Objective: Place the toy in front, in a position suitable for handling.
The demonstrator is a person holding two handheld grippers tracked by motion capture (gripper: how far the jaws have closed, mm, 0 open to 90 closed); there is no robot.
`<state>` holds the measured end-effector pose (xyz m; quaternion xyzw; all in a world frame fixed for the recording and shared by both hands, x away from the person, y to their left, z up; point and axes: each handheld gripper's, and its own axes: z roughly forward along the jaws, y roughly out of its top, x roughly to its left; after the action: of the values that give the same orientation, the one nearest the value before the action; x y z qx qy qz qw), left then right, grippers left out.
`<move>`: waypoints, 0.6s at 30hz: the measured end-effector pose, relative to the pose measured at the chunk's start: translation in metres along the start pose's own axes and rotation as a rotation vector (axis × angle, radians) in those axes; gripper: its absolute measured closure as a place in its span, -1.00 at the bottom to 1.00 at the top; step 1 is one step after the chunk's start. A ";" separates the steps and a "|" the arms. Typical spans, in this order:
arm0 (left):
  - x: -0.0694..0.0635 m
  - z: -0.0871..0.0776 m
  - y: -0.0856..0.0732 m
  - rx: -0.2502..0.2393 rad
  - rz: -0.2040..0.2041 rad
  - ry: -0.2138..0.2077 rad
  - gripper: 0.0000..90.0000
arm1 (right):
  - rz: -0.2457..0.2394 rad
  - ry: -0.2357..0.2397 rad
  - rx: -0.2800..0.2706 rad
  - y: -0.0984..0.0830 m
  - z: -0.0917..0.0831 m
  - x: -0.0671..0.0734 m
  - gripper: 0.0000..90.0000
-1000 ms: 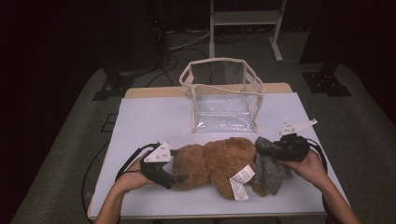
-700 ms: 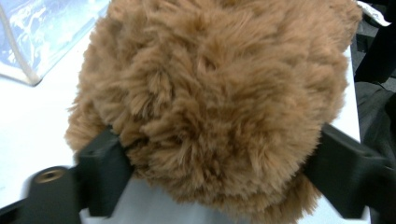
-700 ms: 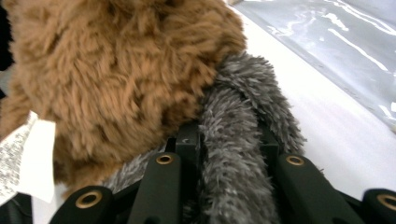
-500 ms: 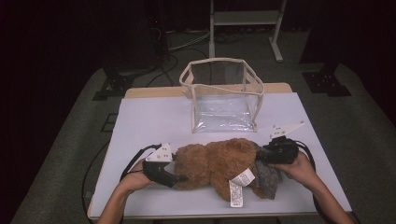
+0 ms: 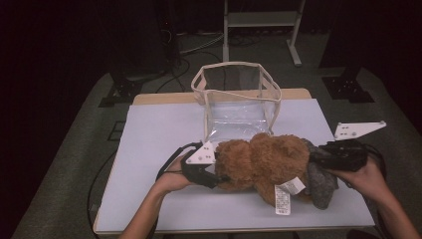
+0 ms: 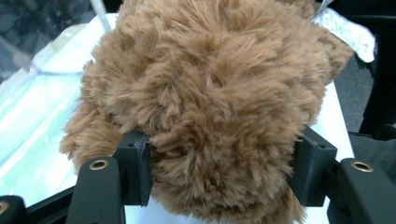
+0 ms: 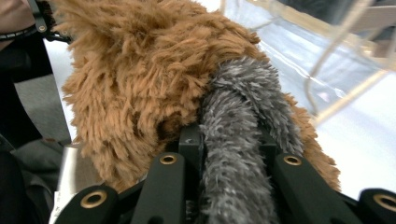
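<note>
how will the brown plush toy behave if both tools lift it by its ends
The brown plush toy will probably sag in the middle, since it looks soft and stuffed. The left tool sinks into the fur, so it likely squashes rather than slips. It seems light for its bulk and unlikely to roll.

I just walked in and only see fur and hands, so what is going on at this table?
A person is holding a brown plush toy from both ends with two hand-held grippers. The left gripper has its jaws around the brown fur at one end; the right gripper is clamped on the toy's grey furry part at the other. The toy sits on the white table, just in front of a clear open-topped bag, not in it.
</note>
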<state>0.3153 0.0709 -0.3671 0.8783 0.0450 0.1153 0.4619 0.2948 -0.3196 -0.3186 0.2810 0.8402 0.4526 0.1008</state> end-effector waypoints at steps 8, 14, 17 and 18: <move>-0.001 0.020 -0.011 0.067 -0.017 -0.017 -0.20 | 0.074 -0.018 0.046 -0.039 0.016 -0.012 0.61; 0.001 -0.005 -0.023 0.105 -0.026 0.023 -0.20 | 0.096 0.053 -0.003 -0.044 0.050 -0.008 0.61; 0.001 -0.022 -0.031 0.126 -0.029 0.047 -0.20 | 0.092 0.086 -0.009 -0.040 0.069 -0.004 0.62; 0.000 -0.027 -0.035 0.134 -0.035 0.053 -0.20 | 0.092 0.096 -0.010 -0.039 0.075 -0.002 0.61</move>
<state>0.3096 0.1124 -0.3810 0.9030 0.0802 0.1269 0.4026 0.3138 -0.2845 -0.3936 0.2968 0.8281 0.4738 0.0410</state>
